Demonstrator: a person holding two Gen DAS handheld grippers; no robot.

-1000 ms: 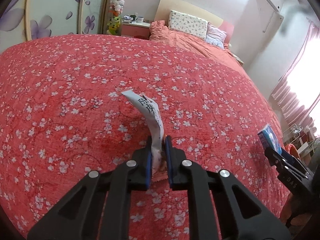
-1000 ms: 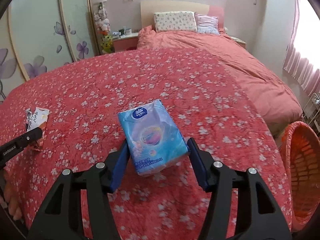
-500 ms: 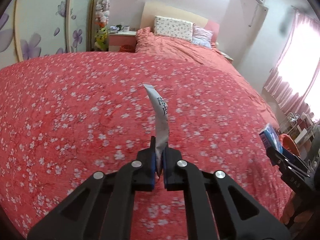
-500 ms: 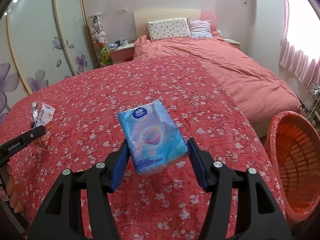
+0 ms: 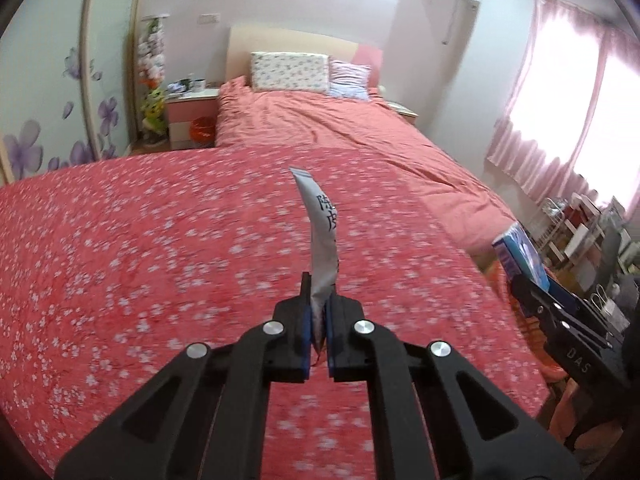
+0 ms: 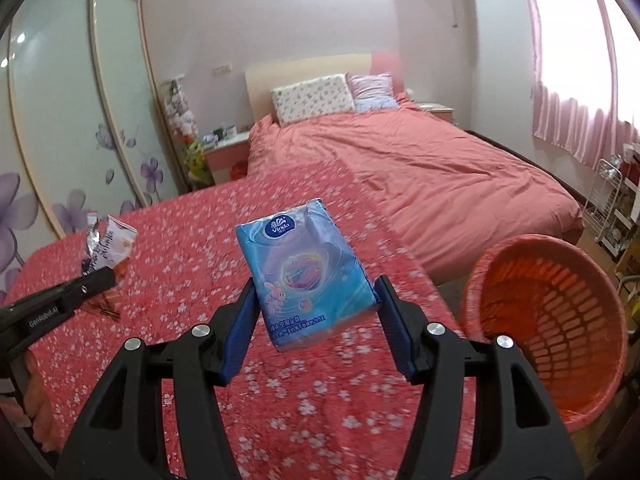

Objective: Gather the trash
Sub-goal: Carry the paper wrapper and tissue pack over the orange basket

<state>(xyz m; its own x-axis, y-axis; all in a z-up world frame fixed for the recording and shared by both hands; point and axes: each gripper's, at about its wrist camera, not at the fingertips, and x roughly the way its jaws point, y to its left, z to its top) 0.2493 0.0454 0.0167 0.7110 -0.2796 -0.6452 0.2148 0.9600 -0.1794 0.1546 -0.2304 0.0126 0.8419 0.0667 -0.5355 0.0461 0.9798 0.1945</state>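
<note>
Left gripper: jaws pinched almost together on a thin snack wrapper, which stands up edge-on above the flowered bedspread. From this side only a silver strip with a few printed characters shows. The right wrist view gives the wrapper flat-on: crumpled, white and orange, torn foil at the top, lifted clear of the cover.

Right gripper: jaws about half apart, blue pads pressed on both sides of a blue tissue pack, held off the bed. Logo and cartoon print are legible here; in the left view the pack is only a narrow blue edge at the right margin.

Orange laundry-style basket: open mouth seen only in the right view, on the floor just beside the bed's corner, to the right of the pack. In the left view it is mostly hidden behind the right gripper.

Hard to read: bedspread pattern near both cameras is smeared by blur; basket's bottom is cut off by the frame edge; shelf clutter by the window is too small to identify.
</note>
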